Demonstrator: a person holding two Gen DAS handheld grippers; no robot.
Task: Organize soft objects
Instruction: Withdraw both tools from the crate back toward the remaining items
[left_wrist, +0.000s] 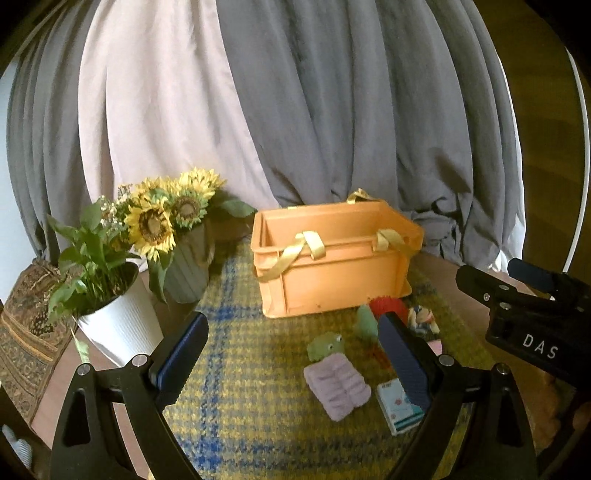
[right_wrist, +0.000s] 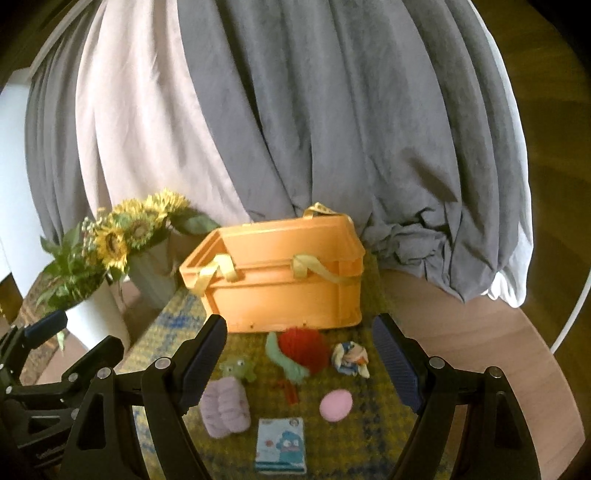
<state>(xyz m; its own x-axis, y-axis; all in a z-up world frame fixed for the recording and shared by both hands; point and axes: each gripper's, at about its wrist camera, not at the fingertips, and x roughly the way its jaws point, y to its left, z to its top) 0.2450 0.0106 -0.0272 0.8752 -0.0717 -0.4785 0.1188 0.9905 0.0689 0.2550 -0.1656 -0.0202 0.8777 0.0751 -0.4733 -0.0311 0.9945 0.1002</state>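
Loosely strewn soft toys (right_wrist: 304, 352) before orange crate (right_wrist: 280, 273), left tool (left_wrist: 295, 354) and right tool (right_wrist: 306, 360) both agape, empty.

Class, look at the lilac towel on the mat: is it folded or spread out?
Folded: the lilac towel forms a compact bundle with ridged layers.

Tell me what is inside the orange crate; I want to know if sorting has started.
The orange crate shows only bare inner walls in both views. Its near wall hides the floor, so its contents cannot be confirmed. The soft items lie outside on the plaid cloth.

orange crate (left_wrist: 332, 280), yellow-blue plaid mat (left_wrist: 236, 387), lilac towel (right_wrist: 225, 413)
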